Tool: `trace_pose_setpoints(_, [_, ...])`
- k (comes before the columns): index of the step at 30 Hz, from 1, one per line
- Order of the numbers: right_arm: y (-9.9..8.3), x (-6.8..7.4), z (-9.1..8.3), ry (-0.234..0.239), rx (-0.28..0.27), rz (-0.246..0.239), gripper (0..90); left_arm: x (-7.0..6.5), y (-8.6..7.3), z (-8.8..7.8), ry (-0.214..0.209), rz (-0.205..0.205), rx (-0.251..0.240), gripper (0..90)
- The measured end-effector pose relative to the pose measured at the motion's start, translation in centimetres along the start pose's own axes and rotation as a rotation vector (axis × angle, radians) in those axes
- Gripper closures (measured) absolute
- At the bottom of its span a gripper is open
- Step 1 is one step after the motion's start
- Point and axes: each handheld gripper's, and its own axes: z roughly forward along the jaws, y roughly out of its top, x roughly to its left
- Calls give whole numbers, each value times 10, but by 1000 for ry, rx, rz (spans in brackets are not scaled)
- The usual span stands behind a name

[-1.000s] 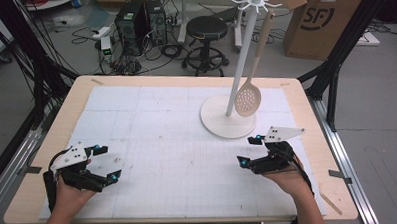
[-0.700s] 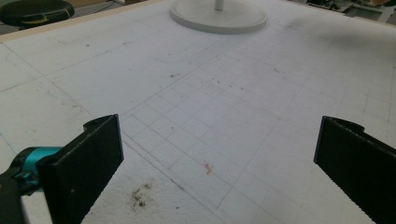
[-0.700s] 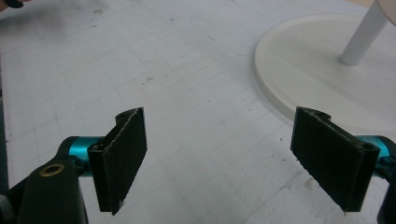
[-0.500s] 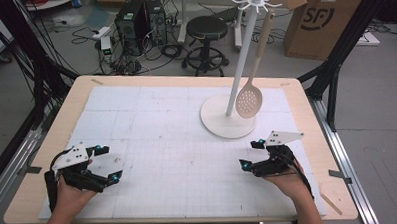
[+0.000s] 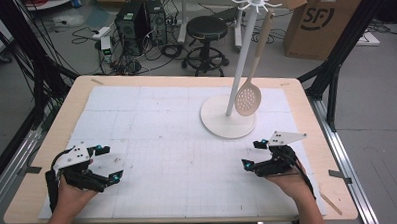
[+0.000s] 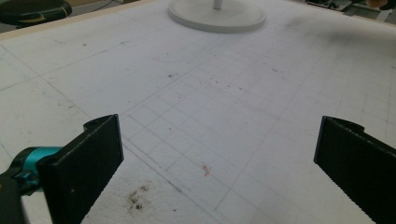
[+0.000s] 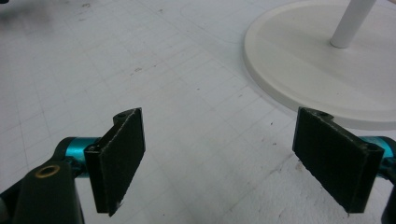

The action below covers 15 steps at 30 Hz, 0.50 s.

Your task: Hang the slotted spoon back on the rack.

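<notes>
I hold the left tool [image 5: 107, 164] at the lower left of the desk [image 5: 47, 147] and the right tool [image 5: 254, 154] at the lower right, both with jaws apart and empty. A slotted spoon [image 5: 248, 98] hangs on the white stand [image 5: 228, 122] at upper right.

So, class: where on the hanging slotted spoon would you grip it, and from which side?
Grip the spoon mid-handle, coming in with the right tool from the person's side. The handle hangs slanted off the stand, clear of the pole there; the bowl is too broad.
</notes>
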Motion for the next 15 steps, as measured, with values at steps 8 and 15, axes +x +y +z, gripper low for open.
trace_pose_setpoints(8, [0, 0, 1, -4, 6, 2, 163, -1, 0, -1, -6, 0, -5, 18])
trace_pose_setpoints(15, [0, 0, 3, -1, 17, 4, 163, -3, 1, 2, -6, 1, 0, 18])
